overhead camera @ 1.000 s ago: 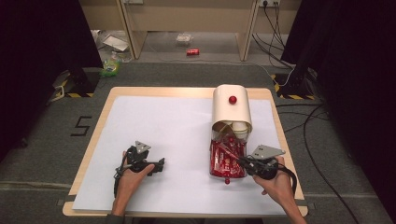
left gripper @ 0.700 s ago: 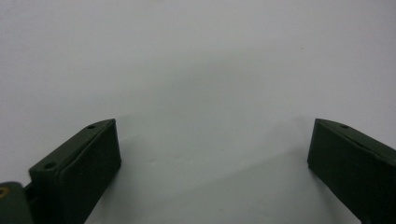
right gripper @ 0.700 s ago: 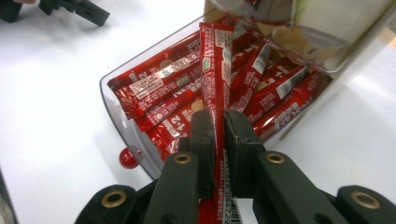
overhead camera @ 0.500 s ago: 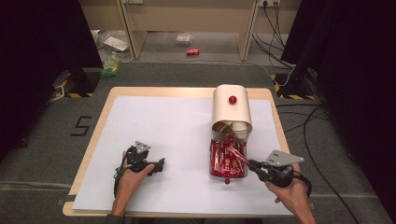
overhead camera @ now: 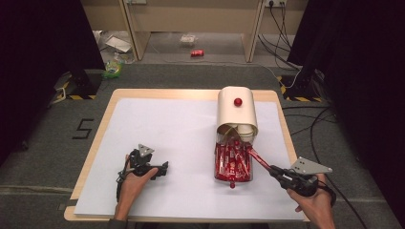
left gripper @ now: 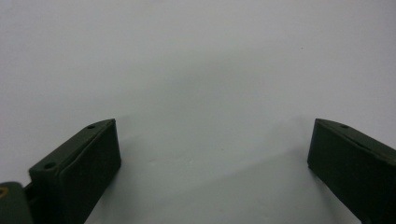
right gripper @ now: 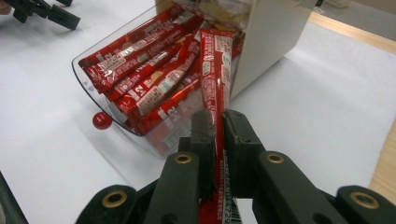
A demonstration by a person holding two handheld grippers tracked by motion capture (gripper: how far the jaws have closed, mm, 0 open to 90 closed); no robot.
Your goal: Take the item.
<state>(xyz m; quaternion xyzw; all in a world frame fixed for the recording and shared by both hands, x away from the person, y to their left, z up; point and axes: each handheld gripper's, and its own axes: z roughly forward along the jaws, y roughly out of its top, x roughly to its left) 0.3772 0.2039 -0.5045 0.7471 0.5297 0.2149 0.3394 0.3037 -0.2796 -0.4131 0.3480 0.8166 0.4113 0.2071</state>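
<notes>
A cream box point(overhead camera: 237, 111) with a red knob on its lid stands on the white sheet, its clear drawer point(overhead camera: 231, 164) pulled out toward me and packed with several red stick sachets point(right gripper: 154, 84). My right gripper point(overhead camera: 275, 171) is shut on one red sachet point(overhead camera: 258, 160), which stretches from the jaws back to the drawer; in the right gripper view that sachet point(right gripper: 215, 77) runs up between the two black jaws of the right gripper point(right gripper: 216, 122). At the left of the sheet my left gripper point(overhead camera: 162, 168) rests open with nothing between its jaws point(left gripper: 210, 154).
The white sheet point(overhead camera: 167, 124) covers most of the wooden table point(overhead camera: 103, 122). A small red knob point(right gripper: 102, 121) sticks out from the drawer's front. On the floor beyond the table lie a red can point(overhead camera: 197, 53) and litter; cables point(overhead camera: 310, 119) run at the right.
My right gripper has drawn back to the right and toward me, pulling one sachet out of the drawer. The left gripper has stayed put.
</notes>
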